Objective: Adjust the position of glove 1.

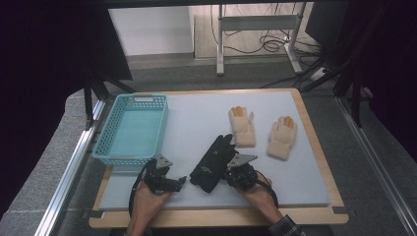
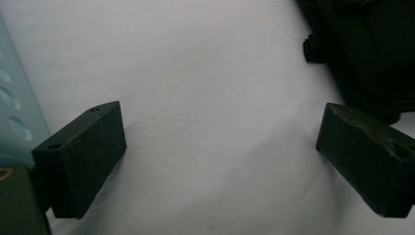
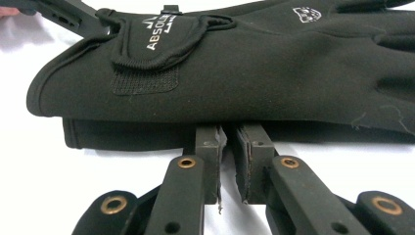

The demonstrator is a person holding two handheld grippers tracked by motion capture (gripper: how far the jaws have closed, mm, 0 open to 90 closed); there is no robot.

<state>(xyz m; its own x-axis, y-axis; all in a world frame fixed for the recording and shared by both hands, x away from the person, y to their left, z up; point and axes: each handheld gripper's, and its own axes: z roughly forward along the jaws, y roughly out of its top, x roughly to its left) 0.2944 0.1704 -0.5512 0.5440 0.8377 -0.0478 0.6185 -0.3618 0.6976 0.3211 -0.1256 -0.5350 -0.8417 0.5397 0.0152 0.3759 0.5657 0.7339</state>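
near the front edge of the grey mat (image 1: 295, 191), the left gripper (image 2: 220, 156) stands spread wide over bare mat. the right gripper (image 3: 230, 147), nearly pressed together, noses under two stacked black fabric gloves (image 3: 235, 78) without visibly pinching them. these look soft, light and floppy; best pinched at the cuff. farther back lie two cream knit gloves (image 1: 242, 127) and one turquoise plastic basket (image 1: 130, 130) at the left edge.

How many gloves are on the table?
4: two cream gloves lie side by side at the far right; two black gloves are stacked near the right gripper.

Black tongs (image 1: 227, 173) with brass rivets, trailing cables; plaid sleeve (image 1: 286, 228)
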